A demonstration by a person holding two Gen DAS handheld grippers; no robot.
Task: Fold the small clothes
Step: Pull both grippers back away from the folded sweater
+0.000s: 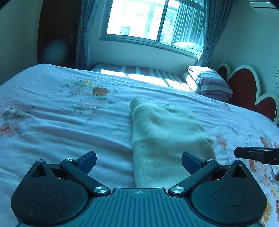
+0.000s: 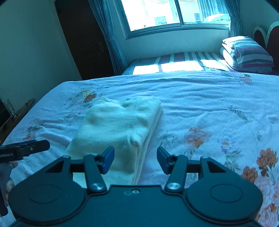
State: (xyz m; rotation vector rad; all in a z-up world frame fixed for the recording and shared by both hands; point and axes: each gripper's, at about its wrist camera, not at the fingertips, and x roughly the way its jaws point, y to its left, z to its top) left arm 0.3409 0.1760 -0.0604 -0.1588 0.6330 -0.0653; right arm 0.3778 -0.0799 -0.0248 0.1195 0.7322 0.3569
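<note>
A pale cream garment (image 1: 162, 132) lies folded into a long stack on the flowered bedsheet (image 1: 61, 122). My left gripper (image 1: 139, 161) hangs over its near end with the jaws wide apart, and the blue pads (image 1: 89, 161) touch nothing. In the right wrist view the same garment (image 2: 118, 125) lies ahead and to the left. My right gripper (image 2: 135, 159) stands open above the garment's near right edge, its pads (image 2: 109, 159) clear of the cloth. The right gripper's finger (image 1: 256, 154) pokes in at the right of the left wrist view. The left gripper's finger (image 2: 26, 148) pokes in at the left of the right wrist view.
A second bed with a striped mattress (image 2: 183, 60) lies beyond, under the window (image 2: 174, 14). Folded striped bedding (image 2: 247, 54) sits against the red heart-shaped headboard (image 1: 244, 87). A dark door (image 2: 83, 38) stands left. The sheet (image 2: 209, 113) spreads flat to the right of the garment.
</note>
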